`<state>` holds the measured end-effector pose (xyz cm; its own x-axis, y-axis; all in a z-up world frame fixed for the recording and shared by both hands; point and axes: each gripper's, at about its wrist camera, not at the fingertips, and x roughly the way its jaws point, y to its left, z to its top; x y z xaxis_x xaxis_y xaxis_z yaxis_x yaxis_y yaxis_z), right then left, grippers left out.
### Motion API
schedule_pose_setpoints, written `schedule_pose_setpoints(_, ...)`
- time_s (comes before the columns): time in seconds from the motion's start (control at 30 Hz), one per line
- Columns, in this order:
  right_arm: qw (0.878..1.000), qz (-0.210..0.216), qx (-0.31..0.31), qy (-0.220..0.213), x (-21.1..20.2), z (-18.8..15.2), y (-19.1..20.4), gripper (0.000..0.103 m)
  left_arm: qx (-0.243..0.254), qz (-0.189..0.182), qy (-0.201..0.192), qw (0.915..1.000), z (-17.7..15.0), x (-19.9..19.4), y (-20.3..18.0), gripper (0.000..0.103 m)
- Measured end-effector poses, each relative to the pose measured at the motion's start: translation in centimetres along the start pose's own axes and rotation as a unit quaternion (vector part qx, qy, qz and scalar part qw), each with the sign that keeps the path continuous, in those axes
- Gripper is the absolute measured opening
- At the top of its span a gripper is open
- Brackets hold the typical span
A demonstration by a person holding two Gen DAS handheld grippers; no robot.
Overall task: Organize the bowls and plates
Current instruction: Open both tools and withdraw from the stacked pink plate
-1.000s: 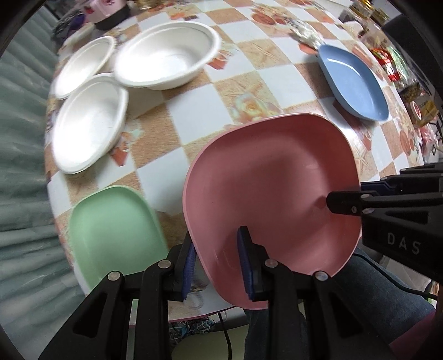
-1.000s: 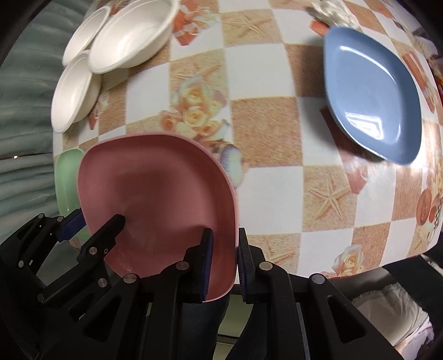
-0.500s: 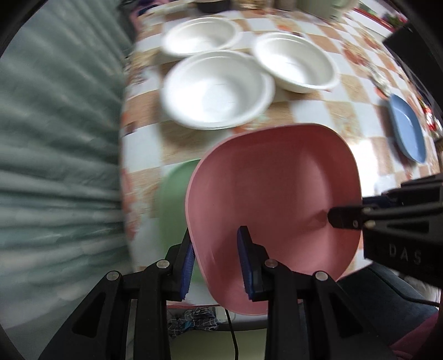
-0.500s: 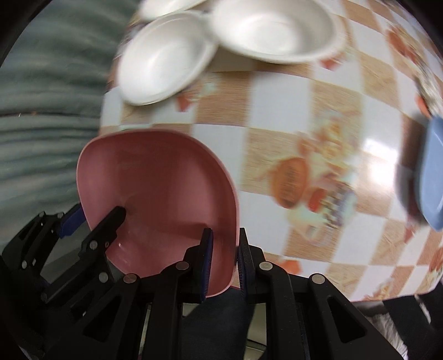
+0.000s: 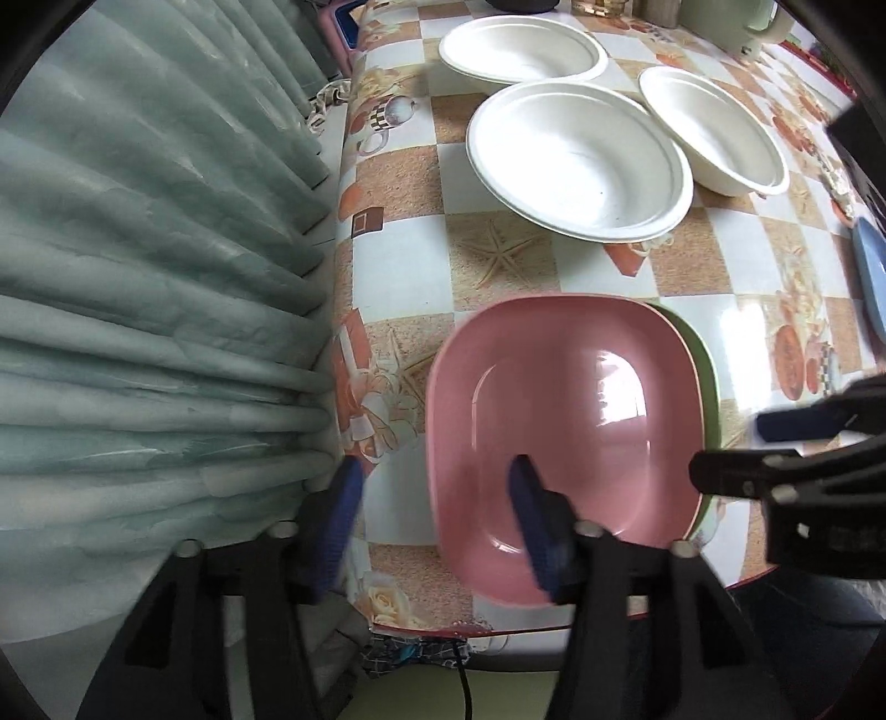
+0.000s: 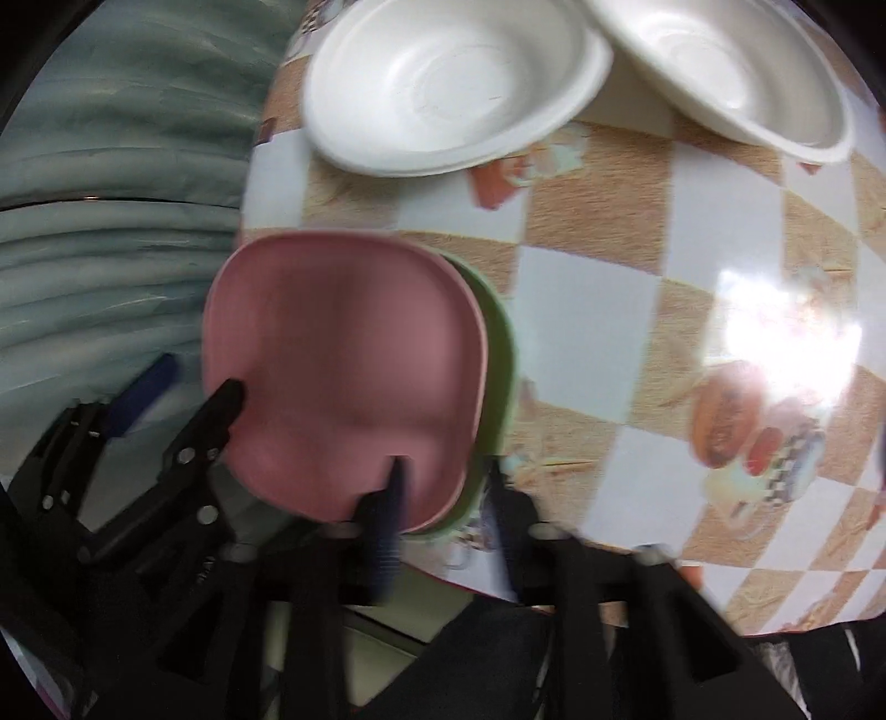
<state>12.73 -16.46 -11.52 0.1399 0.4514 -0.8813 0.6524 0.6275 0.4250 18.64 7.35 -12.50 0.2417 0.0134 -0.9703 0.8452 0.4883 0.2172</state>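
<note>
A pink plate (image 5: 559, 421) (image 6: 343, 360) lies nested on a green plate (image 5: 706, 376) (image 6: 498, 354) at the near left corner of the checked table (image 5: 398, 266). My left gripper (image 5: 437, 509) (image 6: 185, 387) straddles the pink plate's left rim. Its jaws are opening and the pads stand clear of the rim. My right gripper (image 6: 446, 504) (image 5: 775, 437) straddles the right rims of both plates, its jaws opening too and off the plates. Three white bowls (image 5: 576, 160) (image 6: 443, 77) sit farther back. A blue plate (image 5: 872, 277) shows at the right edge.
A grey-green curtain (image 5: 138, 277) hangs right against the table's left edge. The table's near edge runs just under the stacked plates, with a person's dark trouser leg (image 6: 487, 637) below it. A pale jug (image 5: 736, 22) and jars stand at the far side.
The pink plate, held by both grippers, was carried left over the green plate and now rests on it. Both grippers have opened and let go of its rim.
</note>
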Motion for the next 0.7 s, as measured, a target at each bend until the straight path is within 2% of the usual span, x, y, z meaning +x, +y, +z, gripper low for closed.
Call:
schedule_pose_setpoints(0.03,1.0,0.0,0.002,-0.004,-0.5,-0.2,-0.7,0.093,-0.002,-0.006,-0.003,1.0,-0.1,-0.3,0.0,0.066)
schedule_pose_setpoints(0.1,1.0,-0.009,0.007,-0.01,-1.5,-1.0,-2.8,0.093,-0.002,-0.014,-0.006,0.9999,-0.4,-0.9,-0.3,0.072)
schedule_pose_setpoints(0.23,0.998,-0.047,0.051,-0.009,-2.9,-3.7,-8.8,0.093,0.009,-0.034,-0.002,0.9994,-0.7,-1.5,-1.5,0.075)
schedule_pose_setpoints(0.37,0.99,-0.031,0.134,-0.013,-3.7,-7.1,-14.4,0.093,0.032,-0.041,0.003,0.9986,-0.1,-1.6,-3.9,0.075)
schedule_pose_setpoints(0.5,0.975,-0.005,0.223,-0.012,-4.4,-10.2,-19.6,0.093,0.065,-0.066,0.004,0.9956,0.9,-2.3,-7.5,0.075)
schedule_pose_setpoints(0.7,0.962,0.004,0.272,-0.032,-6.4,-13.0,-23.7,0.093,0.151,-0.088,0.013,0.9845,1.6,-3.0,-14.0,0.077)
